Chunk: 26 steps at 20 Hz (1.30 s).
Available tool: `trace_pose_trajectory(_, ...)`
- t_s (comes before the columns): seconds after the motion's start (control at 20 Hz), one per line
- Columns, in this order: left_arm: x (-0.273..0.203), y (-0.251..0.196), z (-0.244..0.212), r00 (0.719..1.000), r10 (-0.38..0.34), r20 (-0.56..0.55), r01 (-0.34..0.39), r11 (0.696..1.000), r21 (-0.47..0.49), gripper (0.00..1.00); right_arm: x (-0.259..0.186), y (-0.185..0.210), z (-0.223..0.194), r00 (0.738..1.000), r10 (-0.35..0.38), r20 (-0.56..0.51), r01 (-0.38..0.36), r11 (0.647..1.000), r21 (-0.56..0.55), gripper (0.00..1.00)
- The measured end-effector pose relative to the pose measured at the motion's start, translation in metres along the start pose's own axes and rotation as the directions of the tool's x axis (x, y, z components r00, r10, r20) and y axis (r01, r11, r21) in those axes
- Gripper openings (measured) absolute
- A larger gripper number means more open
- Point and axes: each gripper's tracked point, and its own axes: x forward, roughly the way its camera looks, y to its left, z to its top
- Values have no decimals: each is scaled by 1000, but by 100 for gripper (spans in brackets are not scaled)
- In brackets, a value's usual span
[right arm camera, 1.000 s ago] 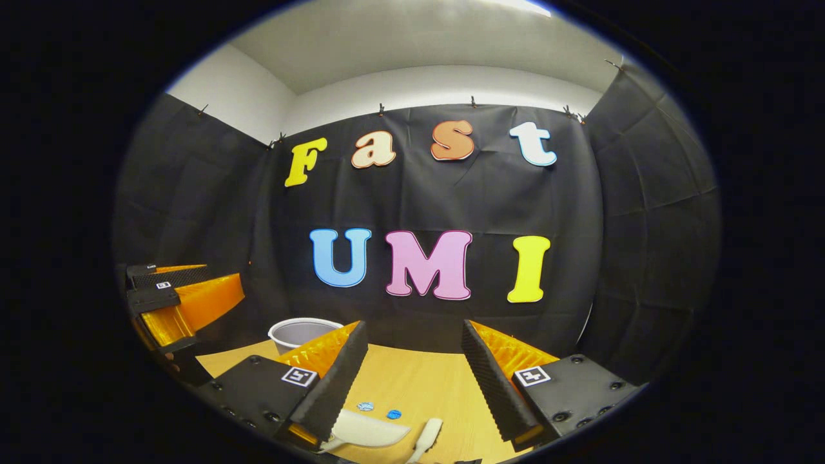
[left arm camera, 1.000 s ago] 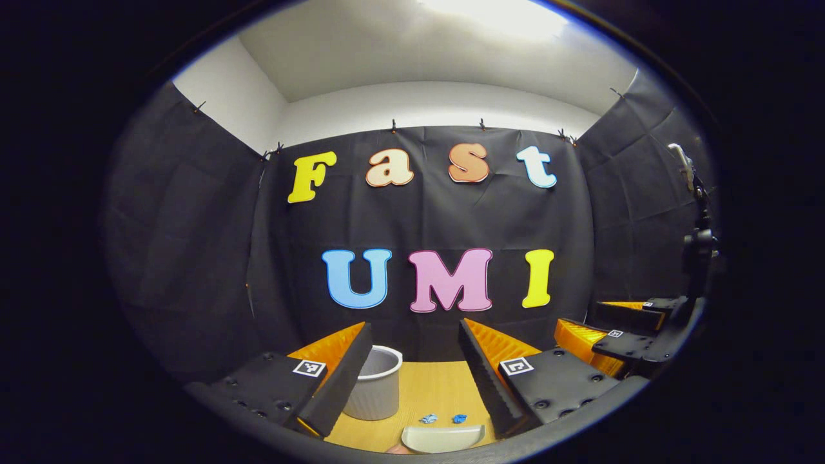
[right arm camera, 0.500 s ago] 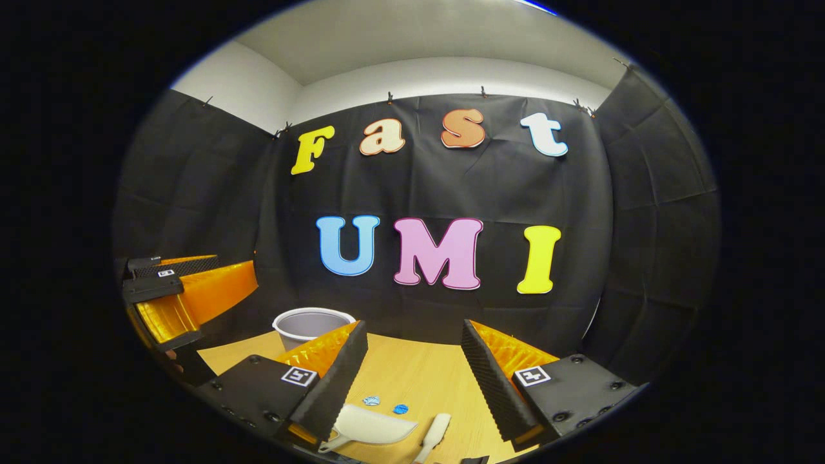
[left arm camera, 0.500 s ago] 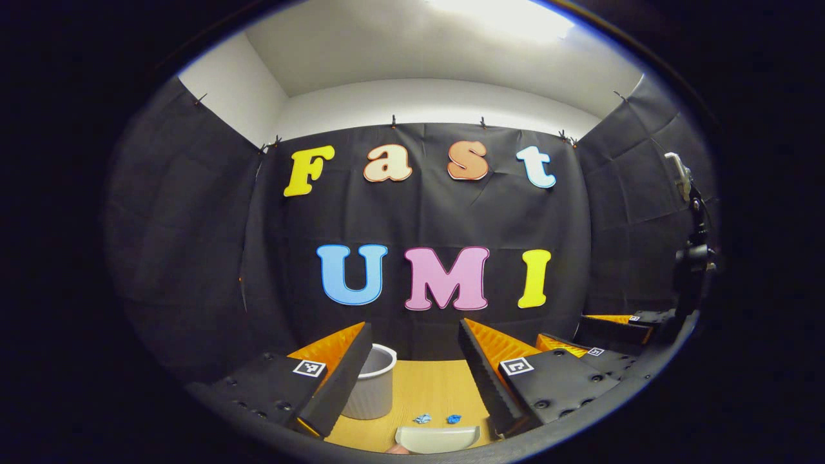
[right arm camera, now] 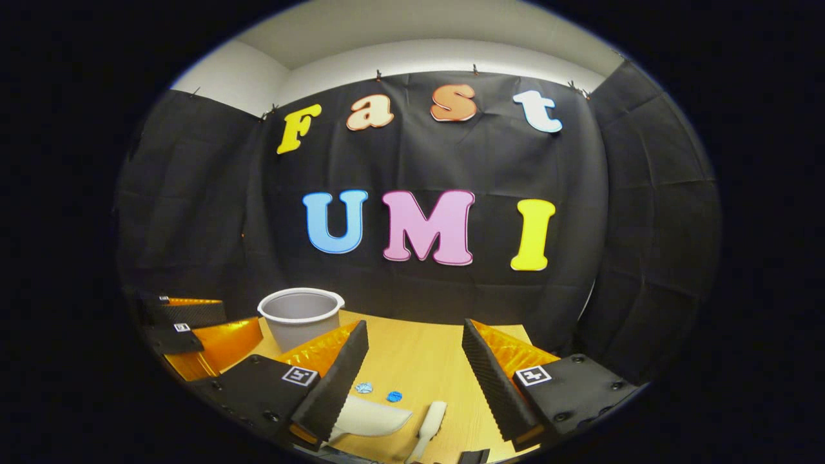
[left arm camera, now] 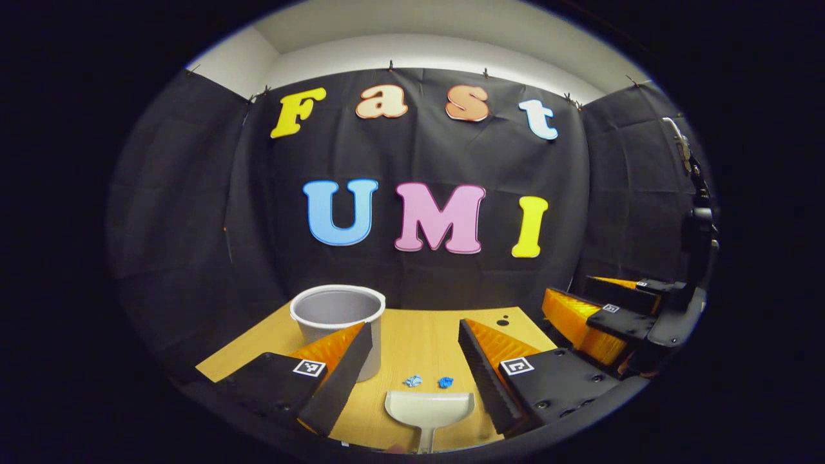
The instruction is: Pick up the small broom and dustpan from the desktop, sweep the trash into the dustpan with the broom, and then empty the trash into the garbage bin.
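On the wooden desktop (left arm camera: 419,335) a white dustpan (left arm camera: 428,409) lies near the front edge, mouth facing two crumpled blue trash bits (left arm camera: 412,381). My left gripper (left arm camera: 415,325) hovers open above them, nothing between its fingers. In the right gripper view the dustpan (right arm camera: 377,417) lies partly behind the left finger, and the small broom's white handle (right arm camera: 430,426) lies just right of it. The blue trash bits (right arm camera: 364,388) sit beyond. My right gripper (right arm camera: 414,325) is open and holds nothing. A grey garbage bin (left arm camera: 337,316) stands upright at the back left.
The right gripper (left arm camera: 606,316) hangs off the desk's right side in the left gripper view. The left gripper (right arm camera: 193,328) hangs left of the bin (right arm camera: 301,316) in the right gripper view. A small dark hole (left arm camera: 503,320) marks the desk's far right. Black cloth walls close the back and sides.
Both views have tipped downward, so more of the desktop, the bin and the dustpan now show. Both grippers stay open and hold nothing.
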Motion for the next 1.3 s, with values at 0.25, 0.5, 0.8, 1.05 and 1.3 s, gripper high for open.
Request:
trace_pose_trajectory(0.25, 31, -16, -65, 968, -92, -233, 85, 995, -43, 81, 13, -18, -51, 985, -48, -167, 64, 994, 91, 95)
trace_pose_trajectory(0.5, 29, -21, -135, 844, -141, -517, 149, 988, -26, 83, 24, -28, -122, 915, -63, -398, 137, 977, 161, 95)
trace_pose_trajectory(0.8, 28, -15, -191, 642, -183, -745, 214, 975, -55, 83, 24, -11, -235, 663, 32, -748, 221, 946, 236, 96)
trace_pose_trajectory(1.05, 38, -10, -232, 452, -169, -876, 267, 962, -47, 84, 9, -16, -296, 418, 36, -908, 266, 951, 161, 97)
trace_pose_trajectory(1.3, 49, -6, -263, 312, -150, -938, 182, 979, -96, 84, 5, -18, -332, 256, 46, -966, 201, 974, 100, 97)
